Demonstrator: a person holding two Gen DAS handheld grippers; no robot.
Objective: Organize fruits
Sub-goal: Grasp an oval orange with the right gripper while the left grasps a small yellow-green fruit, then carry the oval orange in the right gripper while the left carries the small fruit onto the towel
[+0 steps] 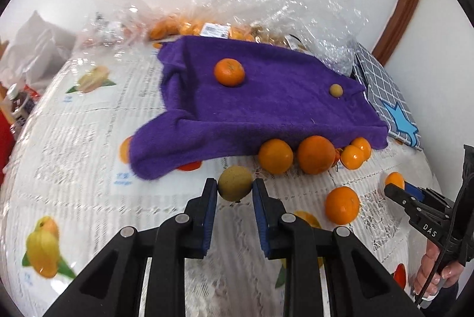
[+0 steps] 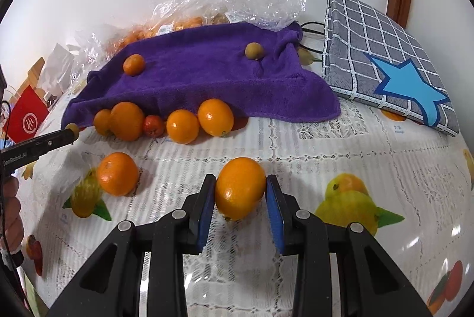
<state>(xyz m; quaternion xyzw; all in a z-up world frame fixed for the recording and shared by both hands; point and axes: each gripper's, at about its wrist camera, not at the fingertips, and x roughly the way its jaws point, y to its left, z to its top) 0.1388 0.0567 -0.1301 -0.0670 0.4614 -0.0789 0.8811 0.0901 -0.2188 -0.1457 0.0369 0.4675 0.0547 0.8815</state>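
Left tool (image 1: 235, 189) tight around yellow-green fruit (image 1: 235, 183), right tool (image 2: 240, 190) around orange (image 2: 240, 188).

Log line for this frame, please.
left gripper: shut on tan fruit | right gripper: shut on orange | purple towel: two fruits on top

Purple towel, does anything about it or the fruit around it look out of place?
Yes. The purple towel lies rumpled and humped, not flat. A small red fruit sits wedged among the oranges along its near edge, and a mandarin and a small yellowish-brown fruit sit on top.
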